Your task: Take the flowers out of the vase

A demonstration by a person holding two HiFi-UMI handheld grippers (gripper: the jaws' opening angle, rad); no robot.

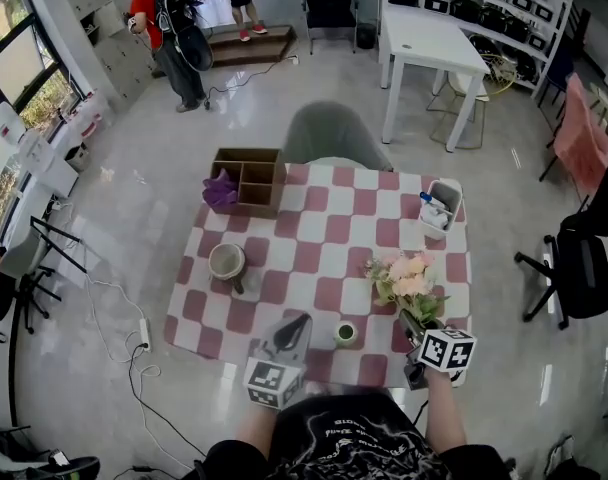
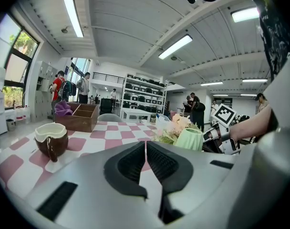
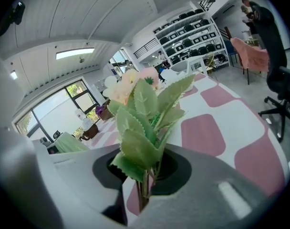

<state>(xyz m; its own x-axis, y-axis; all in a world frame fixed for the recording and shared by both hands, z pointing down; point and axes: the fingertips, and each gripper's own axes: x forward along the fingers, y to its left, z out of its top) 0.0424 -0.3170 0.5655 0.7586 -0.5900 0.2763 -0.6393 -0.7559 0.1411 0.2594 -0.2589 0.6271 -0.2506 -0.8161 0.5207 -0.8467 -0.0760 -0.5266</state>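
Note:
My right gripper [image 1: 415,330] is shut on the stems of a bunch of pink and cream flowers [image 1: 405,277] with green leaves, at the table's near right. In the right gripper view the stems run down between the jaws [image 3: 144,194] and the blooms [image 3: 135,82] lean out over the checked cloth. The small pale-green vase [image 1: 345,333] stands upright to the left of the flowers, with nothing showing in it. My left gripper [image 1: 296,326] hovers just left of the vase, shut with nothing in it [image 2: 146,149]. The vase [image 2: 190,138] shows ahead of it to the right.
A pink-and-white checked cloth [image 1: 314,228] covers the table. On it are a brown-and-white mug [image 1: 227,263], a wooden divider box [image 1: 249,178] with a purple cloth [image 1: 220,190], and a white basket [image 1: 441,208]. A grey chair [image 1: 334,133] stands behind; a black office chair [image 1: 579,263] is at the right.

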